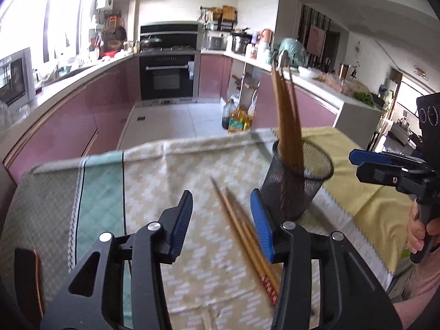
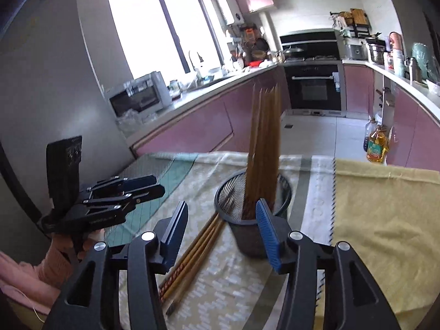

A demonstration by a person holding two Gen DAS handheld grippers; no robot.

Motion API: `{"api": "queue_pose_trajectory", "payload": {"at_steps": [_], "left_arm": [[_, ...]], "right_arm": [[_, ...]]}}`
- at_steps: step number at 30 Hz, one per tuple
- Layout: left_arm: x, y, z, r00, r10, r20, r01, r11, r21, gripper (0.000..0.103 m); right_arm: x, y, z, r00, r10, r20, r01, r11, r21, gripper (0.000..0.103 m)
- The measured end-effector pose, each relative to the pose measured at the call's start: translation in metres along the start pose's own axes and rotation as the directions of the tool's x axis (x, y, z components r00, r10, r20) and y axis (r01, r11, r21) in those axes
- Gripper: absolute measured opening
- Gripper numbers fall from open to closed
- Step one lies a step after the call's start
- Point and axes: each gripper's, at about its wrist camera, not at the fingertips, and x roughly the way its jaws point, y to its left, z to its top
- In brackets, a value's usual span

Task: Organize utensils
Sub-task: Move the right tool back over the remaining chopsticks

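Observation:
A black mesh holder [image 1: 295, 185] stands on the table with several wooden chopsticks [image 1: 286, 126] upright in it. It also shows in the right wrist view [image 2: 253, 220] with its chopsticks [image 2: 264, 148]. Several loose chopsticks [image 1: 244, 233] lie flat on the patterned cloth beside the holder, also in the right wrist view [image 2: 189, 255]. My left gripper [image 1: 221, 224] is open and empty, low over the loose chopsticks. My right gripper [image 2: 221, 235] is open and empty, close to the holder. Each gripper shows in the other's view, the right [image 1: 363, 165] and the left [image 2: 156, 185].
Patterned cloths [image 1: 178, 170] and a yellow cloth [image 2: 385, 220] cover the table. Its far edge drops to the kitchen floor, where oil bottles [image 1: 238, 118] stand. Pink cabinets and an oven [image 1: 167, 74] line the room beyond.

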Motion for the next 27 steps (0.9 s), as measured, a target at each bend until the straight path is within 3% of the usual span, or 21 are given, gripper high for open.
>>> {"api": "queue_pose_trajectory", "payload": {"at_steps": [4, 7, 11, 27], "left_arm": [[0.011, 0.003, -0.026, 0.997, -0.005, -0.075, 0.004, 1.000, -0.008, 0.043], [0.019, 0.002, -0.039, 0.993, -0.011, -0.114, 0.010, 1.000, -0.009, 0.043], [0.027, -0.003, -0.050, 0.989, -0.016, -0.145, 0.017, 1.000, 0.000, 0.043], [0.048, -0.012, -0.058, 0.977, -0.006, -0.215, 0.013, 0.999, 0.032, 0.043]], "right_arm": [[0.032, 0.008, -0.025, 0.994, 0.019, -0.110, -0.018, 1.000, 0.009, 0.049], [0.055, 0.016, -0.042, 0.985, -0.033, -0.168, 0.030, 0.999, -0.021, 0.049], [0.077, 0.022, -0.054, 0.974, -0.035, -0.222, 0.032, 0.999, -0.018, 0.049], [0.102, 0.042, -0.068, 0.956, -0.111, -0.272, 0.087, 0.991, -0.098, 0.040]]}}
